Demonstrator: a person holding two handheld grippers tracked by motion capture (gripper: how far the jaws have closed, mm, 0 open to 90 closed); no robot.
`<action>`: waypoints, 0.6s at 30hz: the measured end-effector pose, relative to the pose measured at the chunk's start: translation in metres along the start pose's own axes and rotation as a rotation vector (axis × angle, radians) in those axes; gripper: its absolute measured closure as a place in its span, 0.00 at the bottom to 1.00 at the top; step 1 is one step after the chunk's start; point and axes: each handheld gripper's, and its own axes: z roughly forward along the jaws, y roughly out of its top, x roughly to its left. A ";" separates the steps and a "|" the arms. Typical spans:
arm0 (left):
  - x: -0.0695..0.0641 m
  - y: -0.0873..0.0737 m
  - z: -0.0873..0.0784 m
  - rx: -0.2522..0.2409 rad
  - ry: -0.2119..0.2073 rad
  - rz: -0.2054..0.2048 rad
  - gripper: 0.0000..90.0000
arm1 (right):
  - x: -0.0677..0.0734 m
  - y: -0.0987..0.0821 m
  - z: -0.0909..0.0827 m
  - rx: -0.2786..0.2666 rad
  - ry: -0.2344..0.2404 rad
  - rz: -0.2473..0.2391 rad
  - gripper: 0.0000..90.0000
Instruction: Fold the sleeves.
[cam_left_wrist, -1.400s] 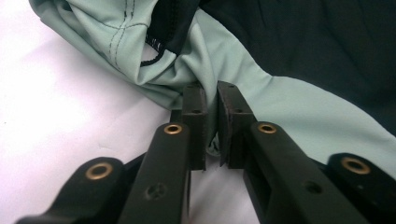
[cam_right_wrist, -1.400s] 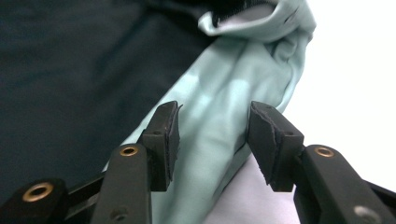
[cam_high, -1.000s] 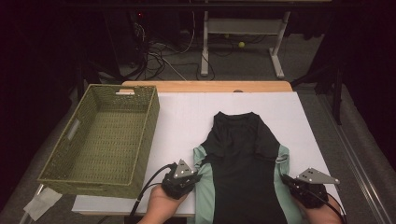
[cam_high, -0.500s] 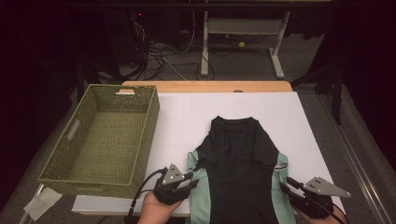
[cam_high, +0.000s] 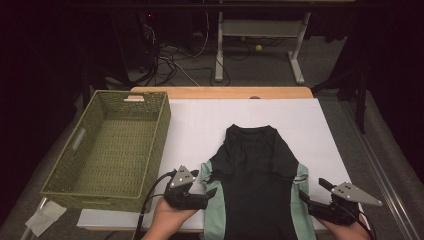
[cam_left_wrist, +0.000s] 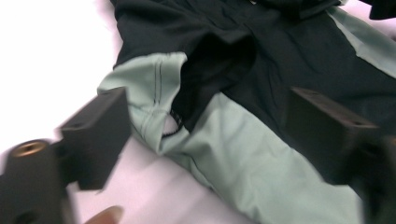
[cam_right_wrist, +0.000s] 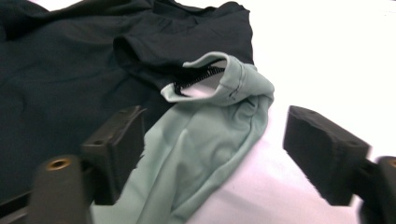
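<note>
While it lies flat on the white surface (cam_high: 200, 125), the black shirt (cam_high: 257, 185) with pale green side panels runs its long axis from the far edge to the near edge, collar toward the far edge, hem at the near edge, right of the middle.

- Woven basket (cam_high: 112, 150): on the surface's left edge, well apart from the shirt.
- Left tool (cam_high: 207, 196): near edge, held level in a hand (cam_high: 167, 222) from below, pointing right at the shirt's left green panel (cam_left_wrist: 243, 158). Jaws have just been opening and stand wide; the green fabric lies between them, unpinched.
- Right tool (cam_high: 311, 194): near right corner, level, pointing left at the right green panel (cam_right_wrist: 205, 140). Jaws have just been opening, wide; the bunched panel lies between, not gripped.
</note>
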 end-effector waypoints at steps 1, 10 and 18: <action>-0.001 0.003 0.001 0.002 -0.002 0.006 0.11 | 0.000 0.001 0.001 -0.003 0.003 0.000 0.17; 0.003 0.017 0.008 -0.015 -0.008 0.014 0.00 | -0.007 0.007 0.008 -0.027 -0.014 0.025 0.00; 0.008 0.032 0.009 -0.019 0.009 0.021 0.00 | -0.017 0.014 0.012 -0.040 -0.023 0.027 0.00</action>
